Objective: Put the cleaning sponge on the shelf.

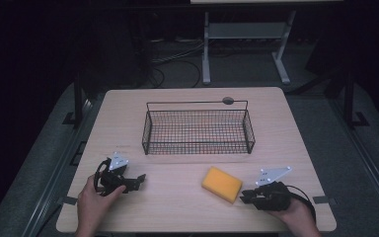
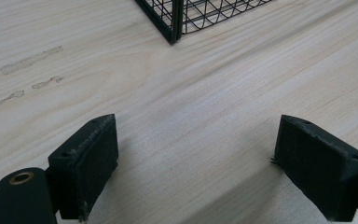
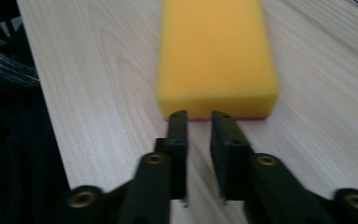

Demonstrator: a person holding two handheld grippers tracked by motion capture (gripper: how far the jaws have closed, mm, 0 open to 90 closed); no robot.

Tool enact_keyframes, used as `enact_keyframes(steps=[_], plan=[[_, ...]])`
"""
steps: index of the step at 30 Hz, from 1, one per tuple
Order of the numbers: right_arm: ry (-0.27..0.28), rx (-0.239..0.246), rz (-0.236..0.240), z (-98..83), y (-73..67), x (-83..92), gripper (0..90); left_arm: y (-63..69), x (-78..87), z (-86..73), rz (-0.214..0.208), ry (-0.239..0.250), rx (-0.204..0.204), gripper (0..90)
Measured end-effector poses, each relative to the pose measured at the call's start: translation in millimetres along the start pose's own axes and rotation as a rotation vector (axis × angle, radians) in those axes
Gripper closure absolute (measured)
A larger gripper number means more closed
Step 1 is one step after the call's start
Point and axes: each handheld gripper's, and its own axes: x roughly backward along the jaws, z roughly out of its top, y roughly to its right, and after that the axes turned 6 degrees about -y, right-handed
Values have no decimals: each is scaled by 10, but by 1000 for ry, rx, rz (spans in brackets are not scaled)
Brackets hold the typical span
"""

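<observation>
A yellow sponge [image 1: 221, 183] with a thin red underside lies flat on the wooden table, front right of centre. My right gripper [image 1: 244, 196] rests on the table just right of it, its tips almost at the sponge's near end. In the right gripper view the sponge [image 3: 216, 56] lies straight ahead of my right gripper [image 3: 199, 116], whose jaws stand a narrow gap apart with nothing between them. My left gripper [image 1: 137, 180] sits at the front left, held by a hand. In its own view my left gripper [image 2: 196, 135] stands wide open over bare wood.
A black wire basket [image 1: 197, 102] stands empty at the table's middle back; its near corner [image 2: 172, 23] is ahead of the left gripper. The light wooden table [image 1: 177, 202] ends close behind both hands. A white stand's legs [image 1: 206, 59] rise beyond the far edge.
</observation>
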Motion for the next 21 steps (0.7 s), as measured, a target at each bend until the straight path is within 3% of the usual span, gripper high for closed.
enact_keyframes(steps=[6, 9, 18, 21], plan=[[-28, -13, -41, -4, 25, 37, 566, 0, 0, 0, 0, 0, 0, 127], [-47, -36, -65, -11, 50, 48, 462, 0, 0, 0, 0, 0, 0, 127], [-92, -38, -91, 21, 79, 32, 131, 0, 0, 0, 0, 0, 0, 127], [-117, -35, -101, 45, 76, 13, 98, 0, 0, 0, 0, 0, 0, 127]])
